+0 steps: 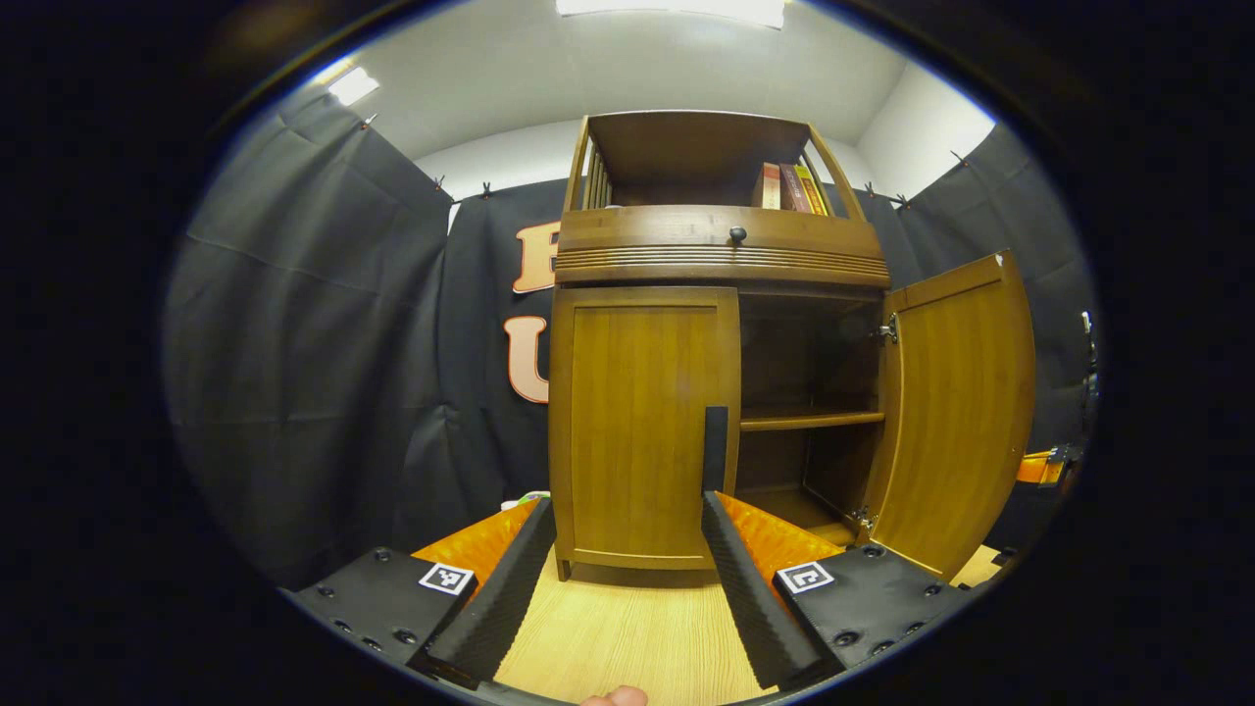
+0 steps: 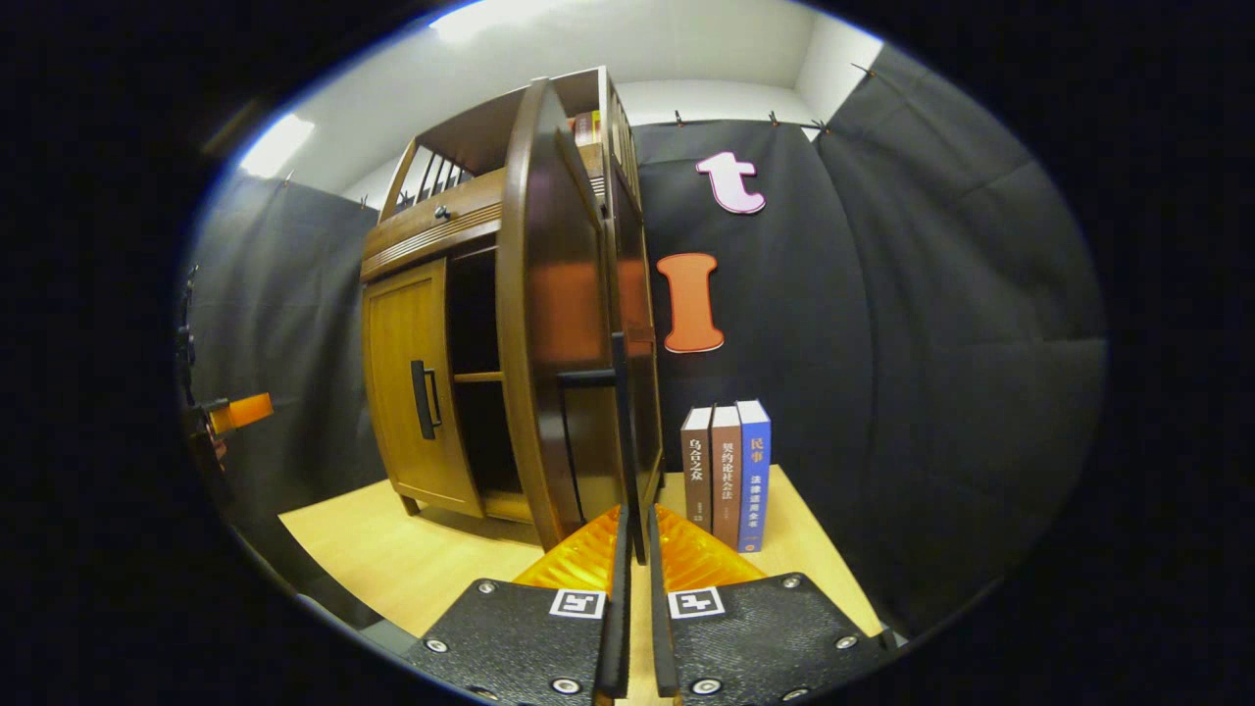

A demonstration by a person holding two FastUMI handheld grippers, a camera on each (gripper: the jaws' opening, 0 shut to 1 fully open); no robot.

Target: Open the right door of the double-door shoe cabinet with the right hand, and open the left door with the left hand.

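Shoe cabinet point(image 1: 726, 255): stands on a light wood table point(image 1: 627, 637).
Right door point(image 1: 956, 412): swung wide open.
Left door point(image 1: 637, 431): closed.
Left gripper point(image 1: 627, 549): fingers spread, just before the left door handle point(image 1: 716, 449).
Right gripper point(image 2: 635, 549): fingers pinching the right door handle point(image 2: 620, 431) (a thin bar between them).

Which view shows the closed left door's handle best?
The right gripper view: the left door's handle shows side-on as a dark vertical bar standing clear of the left door. In the left gripper view the handle is edge-on, with the left gripper open in front of it.
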